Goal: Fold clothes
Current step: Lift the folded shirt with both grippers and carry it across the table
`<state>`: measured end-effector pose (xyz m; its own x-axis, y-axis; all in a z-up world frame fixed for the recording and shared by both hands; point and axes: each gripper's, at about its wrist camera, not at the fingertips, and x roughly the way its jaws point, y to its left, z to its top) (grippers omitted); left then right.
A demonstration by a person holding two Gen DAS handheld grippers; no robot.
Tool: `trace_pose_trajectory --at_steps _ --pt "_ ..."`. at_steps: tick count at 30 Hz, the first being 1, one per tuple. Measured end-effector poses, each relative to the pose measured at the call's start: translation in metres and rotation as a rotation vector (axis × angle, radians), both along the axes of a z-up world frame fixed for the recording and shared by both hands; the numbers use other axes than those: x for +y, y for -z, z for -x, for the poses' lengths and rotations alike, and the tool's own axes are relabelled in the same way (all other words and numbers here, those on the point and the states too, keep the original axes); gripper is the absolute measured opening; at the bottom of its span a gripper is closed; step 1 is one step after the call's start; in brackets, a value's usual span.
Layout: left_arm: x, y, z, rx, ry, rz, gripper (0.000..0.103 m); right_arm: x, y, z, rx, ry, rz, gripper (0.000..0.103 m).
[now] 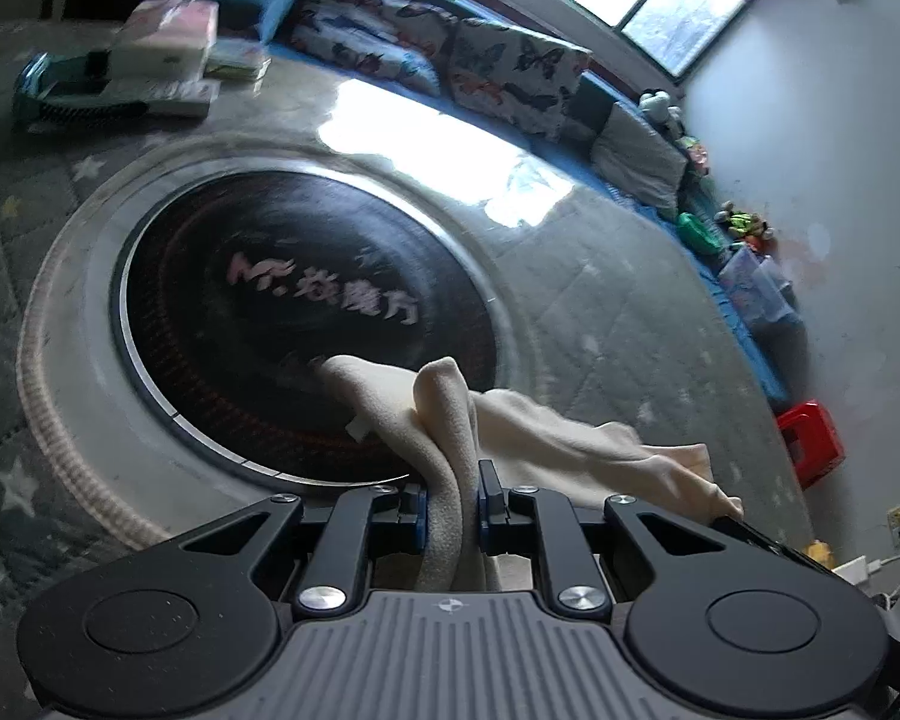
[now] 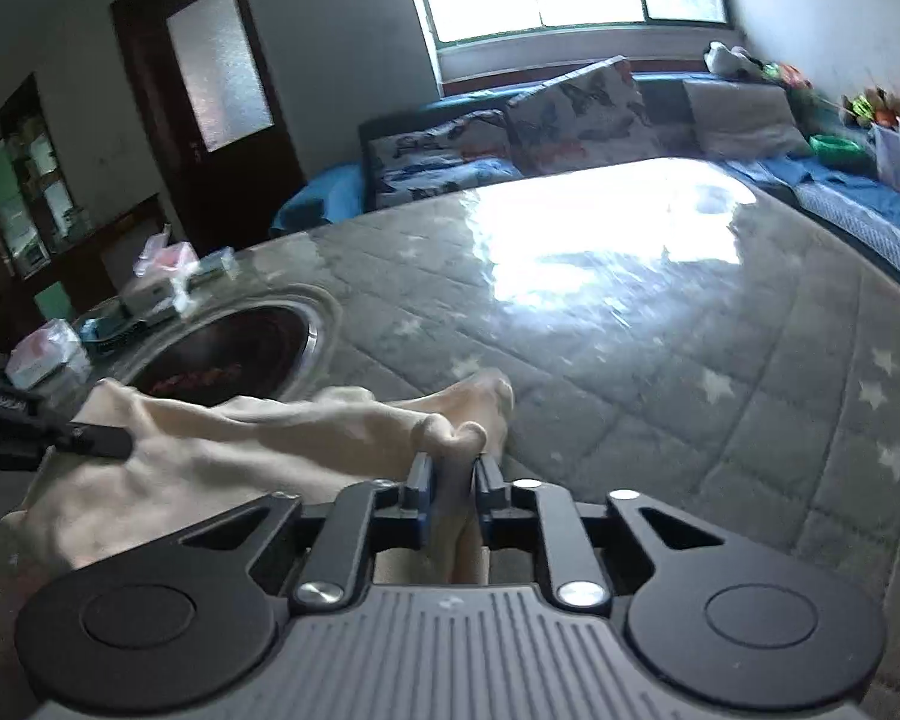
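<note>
Cloth [image 1: 450, 420] runs down between the pads and behind the left gripper [image 1: 453, 498] body; its lower part is hidden. Boxes [image 1: 168, 42] at table's far edge are blurred, labels unreadable. Toys [image 1: 744, 222] by the wall too small to identify.

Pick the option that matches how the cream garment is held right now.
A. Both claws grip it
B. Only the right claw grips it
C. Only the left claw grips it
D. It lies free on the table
A: the left claw pinches a fold of the cream garment, and the right claw is closed on another bunched edge.
</note>
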<state>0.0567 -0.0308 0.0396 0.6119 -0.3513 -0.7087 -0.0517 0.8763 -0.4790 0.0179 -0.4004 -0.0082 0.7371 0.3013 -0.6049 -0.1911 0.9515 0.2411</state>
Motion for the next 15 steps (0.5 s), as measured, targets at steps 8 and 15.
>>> trace_pose_trajectory --at_steps 8,15 --pt "0.012 0.013 0.0 0.042 -0.022 0.007 0.016 -0.019 0.016 -0.006 0.039 0.034 -0.12 0.042" --pt "0.009 0.013 0.002 0.037 -0.015 -0.009 0.016 -0.004 0.018 -0.01 0.05 -0.019 -0.123 0.014"
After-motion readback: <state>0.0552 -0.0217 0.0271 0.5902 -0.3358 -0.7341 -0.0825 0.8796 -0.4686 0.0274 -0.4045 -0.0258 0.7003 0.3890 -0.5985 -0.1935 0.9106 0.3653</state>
